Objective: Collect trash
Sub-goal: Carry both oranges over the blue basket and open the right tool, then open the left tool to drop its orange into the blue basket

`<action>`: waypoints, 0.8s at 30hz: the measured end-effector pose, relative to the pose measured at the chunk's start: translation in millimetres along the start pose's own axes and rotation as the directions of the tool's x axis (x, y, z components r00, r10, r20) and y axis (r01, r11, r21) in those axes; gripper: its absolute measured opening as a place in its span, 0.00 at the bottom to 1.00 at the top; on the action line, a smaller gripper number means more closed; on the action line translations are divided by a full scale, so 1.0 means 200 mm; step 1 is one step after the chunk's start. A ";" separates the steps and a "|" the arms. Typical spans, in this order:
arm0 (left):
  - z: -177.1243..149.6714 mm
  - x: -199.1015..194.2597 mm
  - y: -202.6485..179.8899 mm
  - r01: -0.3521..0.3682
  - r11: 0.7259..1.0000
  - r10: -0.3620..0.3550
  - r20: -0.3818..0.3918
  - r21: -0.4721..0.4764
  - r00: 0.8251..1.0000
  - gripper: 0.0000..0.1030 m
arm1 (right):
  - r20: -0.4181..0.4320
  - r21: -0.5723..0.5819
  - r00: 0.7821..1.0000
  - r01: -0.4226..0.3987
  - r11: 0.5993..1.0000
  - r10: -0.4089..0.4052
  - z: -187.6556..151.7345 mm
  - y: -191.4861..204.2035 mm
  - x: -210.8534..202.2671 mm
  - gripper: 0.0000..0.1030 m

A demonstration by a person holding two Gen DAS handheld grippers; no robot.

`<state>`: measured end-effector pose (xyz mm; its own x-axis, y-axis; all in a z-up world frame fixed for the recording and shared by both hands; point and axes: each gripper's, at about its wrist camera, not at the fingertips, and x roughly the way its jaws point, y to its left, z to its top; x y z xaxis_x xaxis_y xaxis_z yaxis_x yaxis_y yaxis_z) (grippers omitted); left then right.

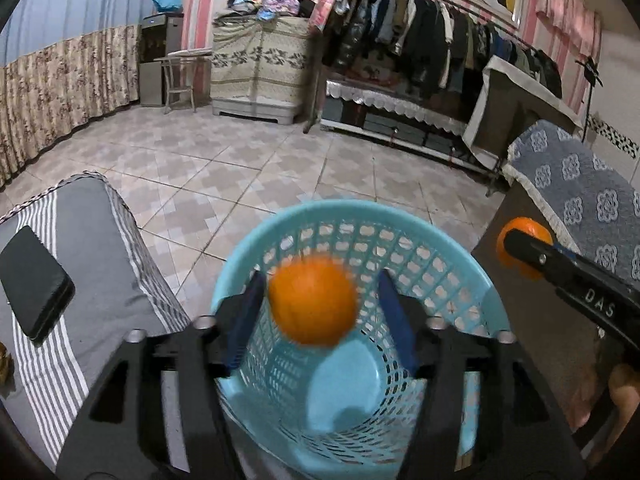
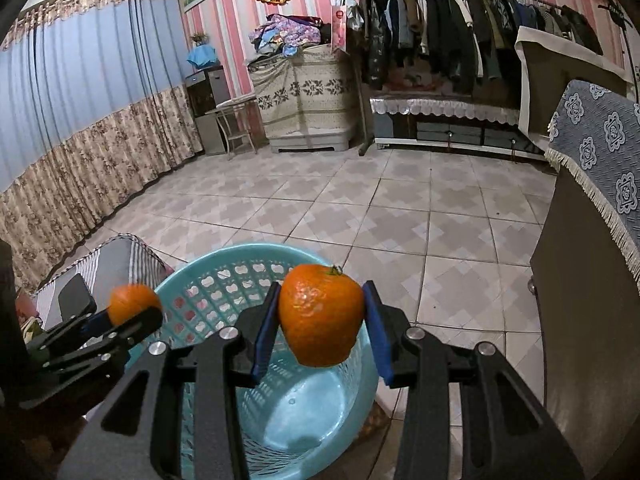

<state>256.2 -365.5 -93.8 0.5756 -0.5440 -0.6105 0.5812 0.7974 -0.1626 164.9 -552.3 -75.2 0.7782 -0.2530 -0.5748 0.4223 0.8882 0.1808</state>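
A light blue mesh basket stands on the tiled floor below both grippers; it also shows in the right wrist view. My left gripper is open above it. An orange, blurred, hangs between its blue pads and touches only the left one, if any. My right gripper is shut on a second orange with a green stem, held over the basket's right rim. That gripper and orange show at the right in the left wrist view. The left gripper and its orange show at the left in the right wrist view.
A grey striped cushion with a black phone lies left of the basket. A dark cabinet with a blue patterned cloth stands at the right. Tiled floor, a clothes rack and curtains lie beyond.
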 end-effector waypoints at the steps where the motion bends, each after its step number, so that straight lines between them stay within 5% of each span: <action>1: 0.01 -0.01 0.01 -0.006 1.000 0.006 0.007 -0.003 1.000 0.70 | -0.001 -0.003 1.000 0.000 1.000 0.000 0.00 0.01 0.00 0.40; 12: 0.11 -0.34 0.20 -0.130 0.991 0.135 0.137 -0.045 0.981 0.95 | -0.011 -0.030 1.000 -0.010 1.000 0.010 -0.02 0.11 0.05 0.40; 19: 0.11 -0.48 0.36 -0.252 0.965 0.262 0.179 -0.080 0.948 0.95 | -0.028 -0.050 0.999 -0.018 0.999 0.017 -0.03 0.22 0.13 0.40; 24: 0.07 -0.52 0.45 -0.268 0.955 0.287 0.167 -0.127 0.943 0.95 | -0.036 -0.059 0.999 -0.018 0.998 0.016 -0.05 0.26 0.17 0.44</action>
<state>256.8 -240.9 -34.9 0.8058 -0.3282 -0.4929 0.3280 0.9404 -0.0898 208.9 -511.2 -92.9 0.7678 -0.2247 -0.6000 0.3801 0.9137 0.1442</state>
